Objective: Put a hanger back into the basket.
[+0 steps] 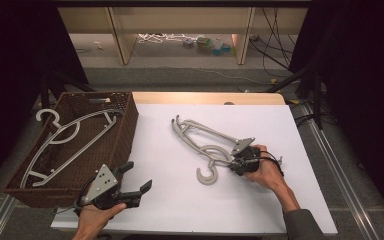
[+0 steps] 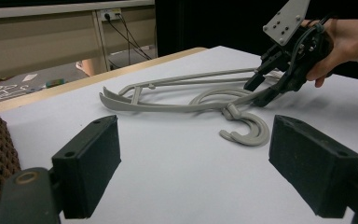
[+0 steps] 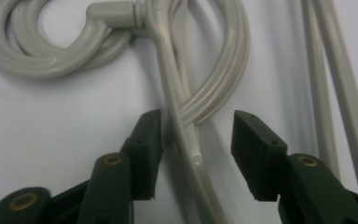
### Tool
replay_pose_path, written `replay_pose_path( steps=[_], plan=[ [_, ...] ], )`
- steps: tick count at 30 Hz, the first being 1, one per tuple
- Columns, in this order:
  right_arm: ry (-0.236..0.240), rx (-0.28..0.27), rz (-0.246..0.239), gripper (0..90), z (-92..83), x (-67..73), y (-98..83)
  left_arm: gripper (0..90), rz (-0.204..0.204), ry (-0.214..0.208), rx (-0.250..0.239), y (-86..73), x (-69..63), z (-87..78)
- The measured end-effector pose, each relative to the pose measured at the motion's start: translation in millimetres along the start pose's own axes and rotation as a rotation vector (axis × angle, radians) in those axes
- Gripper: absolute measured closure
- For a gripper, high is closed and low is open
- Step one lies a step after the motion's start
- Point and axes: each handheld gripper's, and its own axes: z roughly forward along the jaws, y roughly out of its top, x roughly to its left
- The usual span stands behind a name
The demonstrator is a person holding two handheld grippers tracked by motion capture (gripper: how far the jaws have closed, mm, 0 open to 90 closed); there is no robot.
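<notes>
You are sitting at a white worktop (image 1: 180,200) with a two-jaw tool in each hand. Your left tool (image 1: 139,186) is hovering near the front left corner of the worktop, just beside a brown woven basket (image 1: 125,127). Its jaws are standing wide apart and holding nothing; in the left gripper view the two black pads (image 2: 86,165) are framing bare white surface.

A grey plastic hanger (image 1: 205,137) is lying flat near the middle of the worktop, with its hook (image 1: 207,175) curling toward you and its arms reaching away toward the far side. Your right tool (image 1: 236,162) is sitting low at the hanger's right shoulder, close to the neck of the hook. In the right gripper view its jaws are partly open, one on each side of a grey hanger arm (image 3: 184,140), with a gap showing between each pad (image 3: 256,149) and the plastic. The hanger's hook (image 3: 42,51) is curving at the upper left of that view. From the left gripper view, the right tool (image 2: 265,88) is tilting down onto the hanger (image 2: 182,100), and your right hand (image 2: 345,44) is wrapping around its body.

A second grey hanger (image 1: 70,142) is resting across the top of the basket, its hook (image 1: 47,116) poking out over the far left rim. The basket is standing at the left edge of the worktop, well apart from the first hanger.
</notes>
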Motion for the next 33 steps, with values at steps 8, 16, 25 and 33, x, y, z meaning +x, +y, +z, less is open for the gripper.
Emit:
replay_pose_path(
  steps=[8, 16, 25, 33],
  plan=[
    [0.033, 0.003, -0.025, 72.4, 0.4, -3.4, 0.8, 16.6, 0.006, -0.013, 0.0, -0.8, -0.4, 1.3],
    [0.012, 0.02, -0.173, 79.4, -2.4, -2.2, 1.9, 17.3, 0.015, -0.005, 0.016, -0.4, -1.3, 1.8],
    [-0.008, 0.025, -0.277, 81.1, -11.6, -2.3, 3.6, 18.2, 0.028, -0.012, 0.017, -0.9, -0.9, 2.8],
    [-0.027, 0.026, -0.305, 81.9, -19.5, -3.6, 6.1, 18.4, 0.031, -0.006, 0.035, -1.0, -0.7, 2.8]
  ],
)
